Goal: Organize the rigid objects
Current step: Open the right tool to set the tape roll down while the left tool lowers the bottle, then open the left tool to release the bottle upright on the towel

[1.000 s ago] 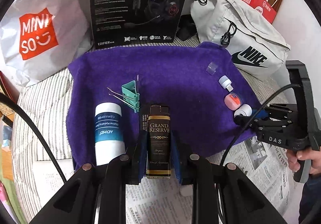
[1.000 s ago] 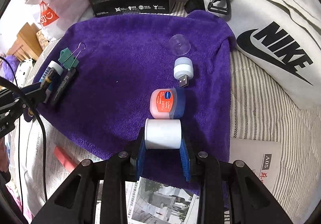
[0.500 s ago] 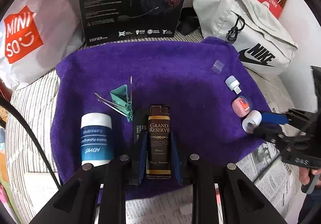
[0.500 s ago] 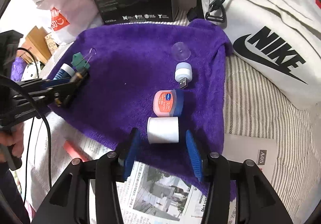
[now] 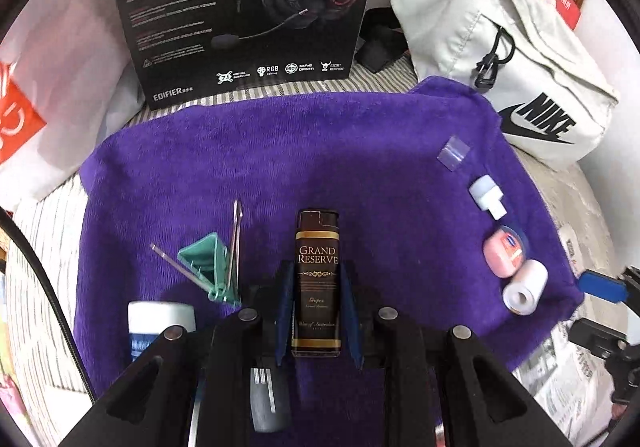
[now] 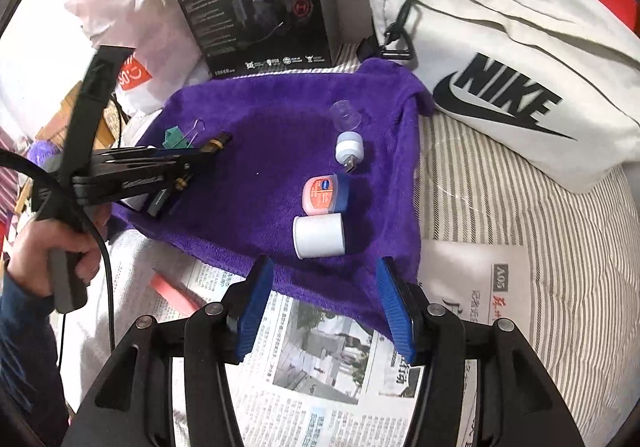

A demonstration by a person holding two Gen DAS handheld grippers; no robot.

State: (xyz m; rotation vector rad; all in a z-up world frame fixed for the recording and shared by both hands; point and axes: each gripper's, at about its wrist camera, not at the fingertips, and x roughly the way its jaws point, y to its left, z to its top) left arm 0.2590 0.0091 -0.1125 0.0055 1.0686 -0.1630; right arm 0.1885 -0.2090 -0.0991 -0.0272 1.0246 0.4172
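Lighter, brown with gold "Grand Reserve" lettering, sits clamped between the blue pads of my left claw, pointing away from me above the purple towel. Just to its left lie a green binder clip with its wire handles splayed, and nearer me a white-capped blue tube, partly hidden behind the claw's frame. A dark flat object lies under the claw body; I cannot tell what it is.

My right claw is released, its blue pads spread wide over the towel's near edge and the newspaper, gripping nothing. Just beyond it a white roll lies on its side on the towel, free of both pads. A pink jar with a blue lid touches the roll on the far side. Farther along are a small white USB plug and a clear plastic cap, spaced in a loose line.

Behind the towel stand a black headset box and a white Nike bag, all on a striped bed cover.
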